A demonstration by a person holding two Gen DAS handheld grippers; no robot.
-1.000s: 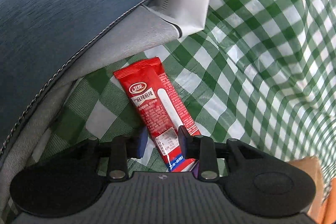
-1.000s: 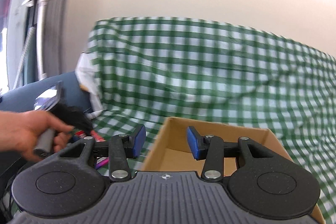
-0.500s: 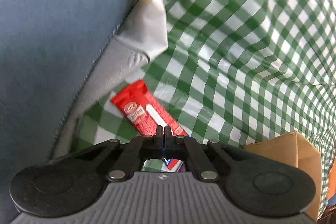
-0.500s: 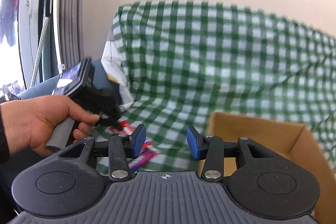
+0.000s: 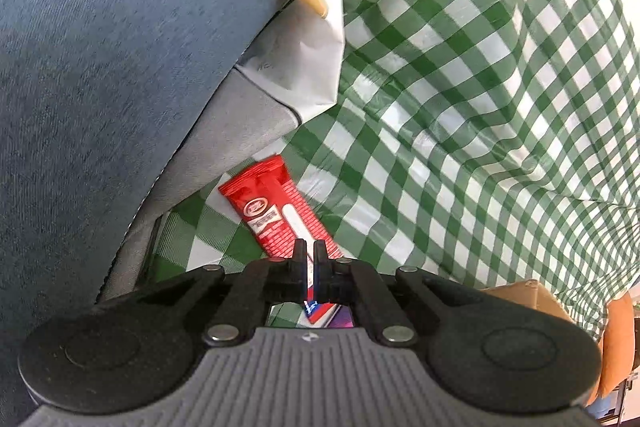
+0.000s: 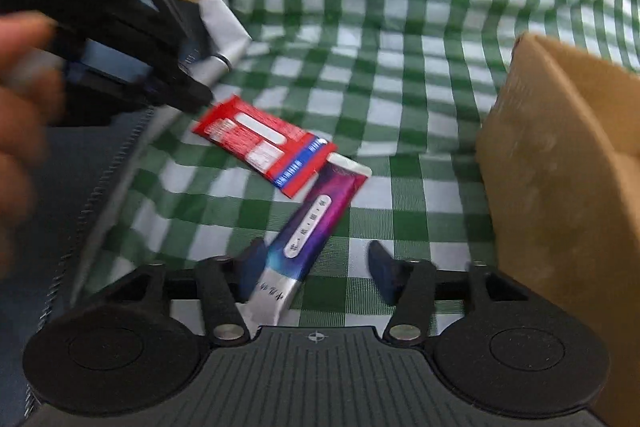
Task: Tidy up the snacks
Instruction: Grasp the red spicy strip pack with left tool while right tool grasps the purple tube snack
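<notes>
A red snack packet (image 5: pixel 276 215) lies on the green checked cloth (image 5: pixel 480 107) beside a blue-grey cushion. My left gripper (image 5: pixel 309 259) is shut above its near end; in the right wrist view the left gripper (image 6: pixel 192 99) sits at the red packet's (image 6: pixel 264 143) far end, and contact cannot be told. A purple snack packet (image 6: pixel 316 219) lies next to the red one. My right gripper (image 6: pixel 316 271) is open, with the purple packet's silver end lying by its left finger.
An open cardboard box (image 6: pixel 560 187) stands on the cloth at the right; its corner shows in the left wrist view (image 5: pixel 524 293). A white plastic bag (image 5: pixel 308 39) is tucked against the blue-grey cushion (image 5: pixel 100 67). A hand (image 6: pixel 20 115) holds the left gripper.
My left gripper has closed from open and drawn back from the red packet. My right gripper has swung left and down from the box to the purple packet.
</notes>
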